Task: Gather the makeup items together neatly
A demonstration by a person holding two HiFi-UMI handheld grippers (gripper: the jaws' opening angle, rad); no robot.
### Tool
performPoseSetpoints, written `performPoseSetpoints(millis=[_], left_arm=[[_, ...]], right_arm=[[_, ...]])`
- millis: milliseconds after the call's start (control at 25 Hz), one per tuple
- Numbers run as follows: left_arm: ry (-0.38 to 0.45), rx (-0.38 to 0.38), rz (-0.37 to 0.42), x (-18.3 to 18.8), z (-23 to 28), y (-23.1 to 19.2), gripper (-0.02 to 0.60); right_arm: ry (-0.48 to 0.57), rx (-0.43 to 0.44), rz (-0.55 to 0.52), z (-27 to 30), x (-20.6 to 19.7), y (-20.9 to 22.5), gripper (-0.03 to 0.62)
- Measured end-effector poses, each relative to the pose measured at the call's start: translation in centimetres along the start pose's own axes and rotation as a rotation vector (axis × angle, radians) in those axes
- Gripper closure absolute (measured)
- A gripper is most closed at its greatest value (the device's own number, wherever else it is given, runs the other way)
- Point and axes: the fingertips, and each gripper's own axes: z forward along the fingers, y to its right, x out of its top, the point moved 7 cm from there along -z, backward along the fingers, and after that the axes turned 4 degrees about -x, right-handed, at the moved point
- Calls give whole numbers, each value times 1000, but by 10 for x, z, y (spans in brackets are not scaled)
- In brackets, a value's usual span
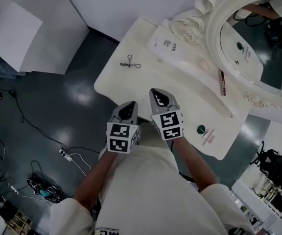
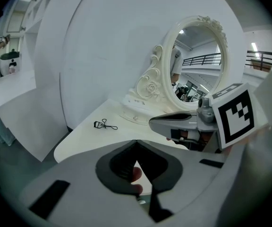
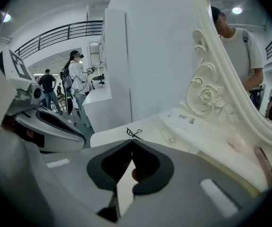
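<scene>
Mirror (image 1: 213,43) cut off at top and right edge. Print on white box (image 1: 168,43) too small for you to read. Pale thing (image 1: 209,138) by green cap (image 1: 201,129): can't tell what.

I see a black eyelash curler (image 1: 130,62) lying flat near the table's (image 1: 131,84) far left edge, well apart from a dark reddish pencil (image 1: 223,82) beside the mirror (image 1: 211,43). A round green pot (image 1: 201,129) and a pale pink stick (image 1: 209,137) lie just beside each other near the right edge.
</scene>
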Motion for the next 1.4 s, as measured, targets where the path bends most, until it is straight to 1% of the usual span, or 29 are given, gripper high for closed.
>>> performPoseSetpoints(millis=[280,600,800,960,1120,1280,1400], left_arm=[[-10,2,-23,-2,4,-25,586],[-14,17,-83,-3,7,-52,586],[-19,32,-103,-2,10,-64,586],[-19,38,-105,4,13,-74,586],[-24,51,-125,3,16,-83,586],[-27,61,-145,2,21,-89,586],[-33,65,-155,1,23,-92,586]], right_arm=[[-17,20,-34,35,13,-10,588],[-55,45,-93,73,21,-8,583],[-88,69,-145,97,24,-5,555],[-115,95,-209,120,26,-1,530],[-149,132,-267,138,24,3,530],[-160,158,-338,153,24,6,530],[-185,204,-403,162,21,4,530]])
